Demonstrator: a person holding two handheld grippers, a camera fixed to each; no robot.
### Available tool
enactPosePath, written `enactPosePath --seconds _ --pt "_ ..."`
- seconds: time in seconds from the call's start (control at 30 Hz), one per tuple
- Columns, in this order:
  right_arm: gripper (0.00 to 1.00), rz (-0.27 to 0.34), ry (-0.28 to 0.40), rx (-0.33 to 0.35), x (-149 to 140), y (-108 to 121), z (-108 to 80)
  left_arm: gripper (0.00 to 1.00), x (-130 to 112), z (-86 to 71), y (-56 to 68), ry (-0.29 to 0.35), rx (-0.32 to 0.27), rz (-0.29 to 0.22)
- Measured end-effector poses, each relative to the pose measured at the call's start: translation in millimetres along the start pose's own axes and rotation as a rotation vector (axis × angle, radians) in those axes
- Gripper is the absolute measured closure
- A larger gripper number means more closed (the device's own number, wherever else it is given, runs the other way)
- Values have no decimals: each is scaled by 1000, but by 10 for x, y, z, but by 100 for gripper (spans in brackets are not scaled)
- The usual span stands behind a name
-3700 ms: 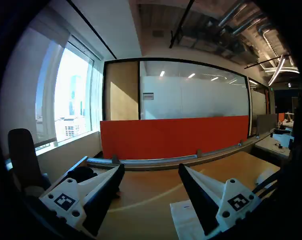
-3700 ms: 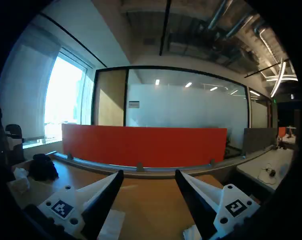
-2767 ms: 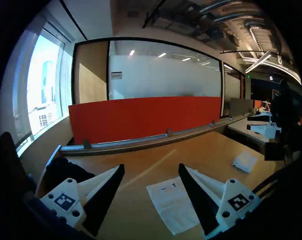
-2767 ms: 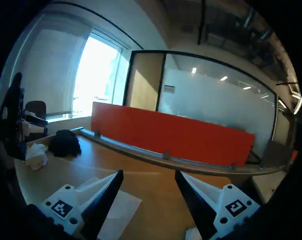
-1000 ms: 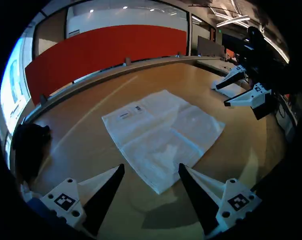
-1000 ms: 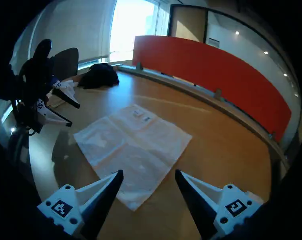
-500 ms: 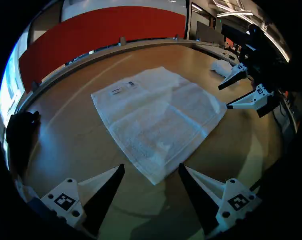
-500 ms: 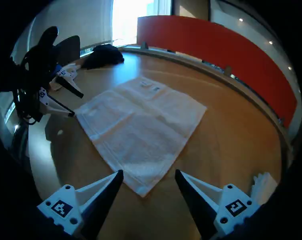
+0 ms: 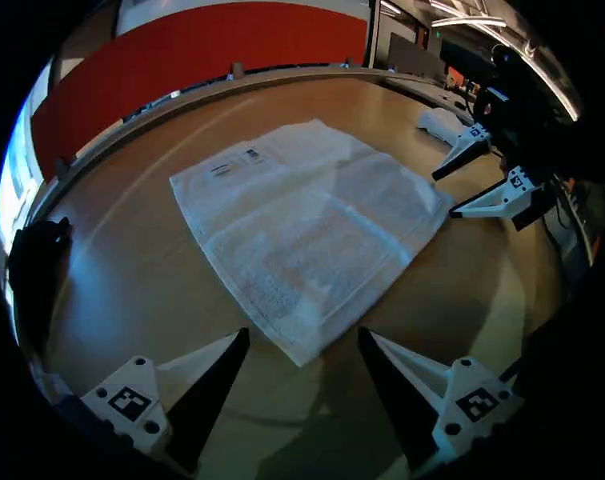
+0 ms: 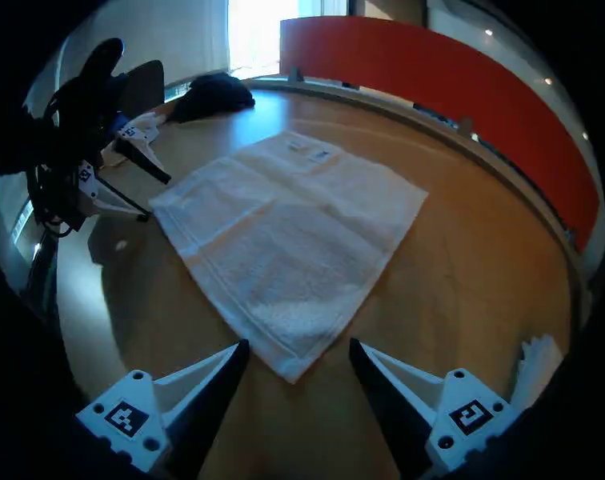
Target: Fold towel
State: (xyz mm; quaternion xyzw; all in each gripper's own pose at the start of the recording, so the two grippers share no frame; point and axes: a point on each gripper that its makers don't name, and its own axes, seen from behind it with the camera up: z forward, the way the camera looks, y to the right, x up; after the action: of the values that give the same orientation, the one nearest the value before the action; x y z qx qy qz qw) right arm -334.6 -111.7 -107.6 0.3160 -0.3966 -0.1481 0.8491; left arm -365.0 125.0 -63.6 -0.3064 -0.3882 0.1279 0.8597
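1. One white towel (image 9: 302, 224) to note: lies spread flat, unfolded, at the middle of the desk (image 9: 118, 264); points a corner at each gripper.
2. At the left gripper (image 9: 302, 332): hangs by the towel corner nearest it; spreads fingers wide; grips nothing.
3. At the right gripper (image 10: 298, 344): hangs by the adjoining corner; spreads fingers wide; grips nothing.
4. Shows orange partition (image 9: 198, 56) along the desk's far edge; shows dark bundle (image 10: 210, 92) at a far corner.

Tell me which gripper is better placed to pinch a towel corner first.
Right, marginally. The right gripper is open with the towel corner centred between its fingers. The left gripper, also open, has its corner between its fingers too, so either likely works.
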Motion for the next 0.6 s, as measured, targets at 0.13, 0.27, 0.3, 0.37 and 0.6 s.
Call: enactPosePath --seconds 0.13,0.27,0.3,0.37,0.6 --pt "8 2 -6 5 -14 -2 12 0 -12 10 9 0 3 -3" --pt "11 8 -5 9 -16 -8 12 0 -18 10 7 -1 5 -4" --pt "11 9 -5 10 -17 -9 12 0 -20 10 7 -2 6 -2" --pt "12 10 -5 9 -19 -11 10 0 -28 11 6 -3 10 2" --pt "25 15 -4 9 -13 -23 12 6 -25 20 -11 -17 40 11"
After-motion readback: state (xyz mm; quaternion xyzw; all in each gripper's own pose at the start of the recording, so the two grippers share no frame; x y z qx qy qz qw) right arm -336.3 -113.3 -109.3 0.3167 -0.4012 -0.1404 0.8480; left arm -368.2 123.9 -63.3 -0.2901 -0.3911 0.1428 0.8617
